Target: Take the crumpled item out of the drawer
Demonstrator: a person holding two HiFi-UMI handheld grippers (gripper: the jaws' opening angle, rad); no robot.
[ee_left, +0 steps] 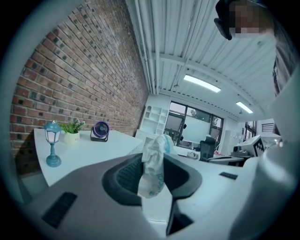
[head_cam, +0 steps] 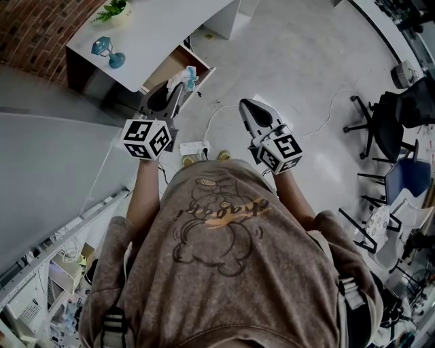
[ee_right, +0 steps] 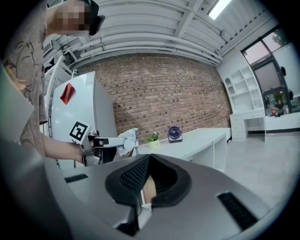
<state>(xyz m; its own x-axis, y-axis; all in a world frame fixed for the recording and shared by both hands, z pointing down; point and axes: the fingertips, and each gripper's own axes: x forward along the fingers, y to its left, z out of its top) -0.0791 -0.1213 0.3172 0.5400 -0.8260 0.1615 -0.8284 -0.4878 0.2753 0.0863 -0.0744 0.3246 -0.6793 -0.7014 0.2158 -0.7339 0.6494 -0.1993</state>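
Note:
The crumpled item (head_cam: 188, 76) is a white wad with teal print. My left gripper (head_cam: 178, 87) is shut on it, just in front of the open wooden drawer (head_cam: 171, 62) of the white desk (head_cam: 156, 27). In the left gripper view the wad (ee_left: 152, 168) stands pinched between the dark pads and sticks up above them. The right gripper view shows that gripper (ee_right: 123, 142) from the side, the wad (ee_right: 127, 139) at its tip, held clear of the desk. My right gripper (head_cam: 246, 105) hangs over the floor to the right, its jaws together with nothing between them (ee_right: 143, 185).
On the desk stand a blue lamp (head_cam: 109, 51), a potted plant (head_cam: 114, 10) and a small fan (ee_left: 100, 131). A power strip (head_cam: 192, 147) with cables lies on the floor below the grippers. Office chairs (head_cam: 380, 129) stand at the right. A brick wall (ee_left: 79, 75) backs the desk.

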